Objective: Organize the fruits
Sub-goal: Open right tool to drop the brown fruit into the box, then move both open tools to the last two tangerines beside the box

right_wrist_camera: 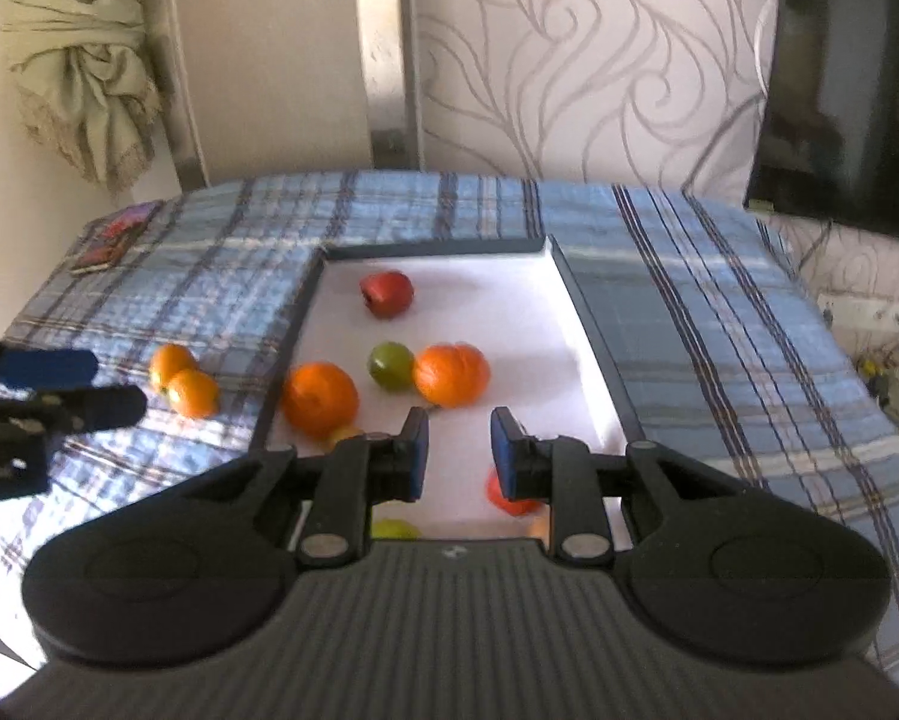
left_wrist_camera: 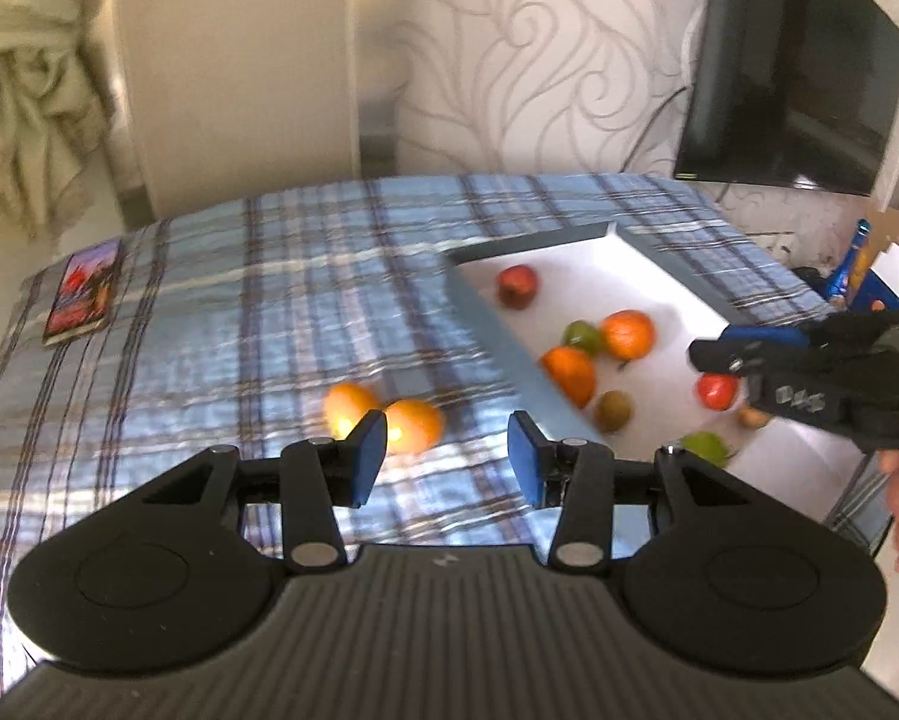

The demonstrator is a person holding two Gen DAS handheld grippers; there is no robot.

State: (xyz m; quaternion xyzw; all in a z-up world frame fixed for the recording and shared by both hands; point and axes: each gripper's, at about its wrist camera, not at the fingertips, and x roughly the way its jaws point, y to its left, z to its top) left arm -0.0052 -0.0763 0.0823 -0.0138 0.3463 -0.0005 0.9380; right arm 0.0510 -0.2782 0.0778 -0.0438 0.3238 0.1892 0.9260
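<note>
A: Item one, my left gripper [left_wrist_camera: 446, 459]?
B: Fingers spread apart, grasping nothing. It hangs over the blue plaid tablecloth [left_wrist_camera: 239, 300] on the desk, just short of two oranges [left_wrist_camera: 413, 425] that lie touching each other on the cloth, outside the tray.

A: Item two, my right gripper [right_wrist_camera: 458, 450]?
B: Fingers likewise released, empty, hanging above the near part of the white tray [right_wrist_camera: 575, 324].

A: Tray contents, as my right wrist view lists them?
B: A red apple [right_wrist_camera: 387, 294] near the far end. Mid-tray, a green fruit [right_wrist_camera: 391, 365] touching a large orange [right_wrist_camera: 451, 375]; a second large orange [right_wrist_camera: 320, 399] against the left wall. Closer in, a red fruit [right_wrist_camera: 506, 495] partly hidden behind my right finger, a green fruit [right_wrist_camera: 394, 529] at the lower edge, and a yellowish fruit [right_wrist_camera: 344, 435] peeking out by the second orange. I cannot name those last ones more closely.

A: Other entries?
B: A phone [left_wrist_camera: 83, 294] with a red picture, flat at the far left of the cloth. A dark television [left_wrist_camera: 791, 72] against the swirl-patterned wall. A knotted pale curtain [right_wrist_camera: 83, 72] at the left.
</note>
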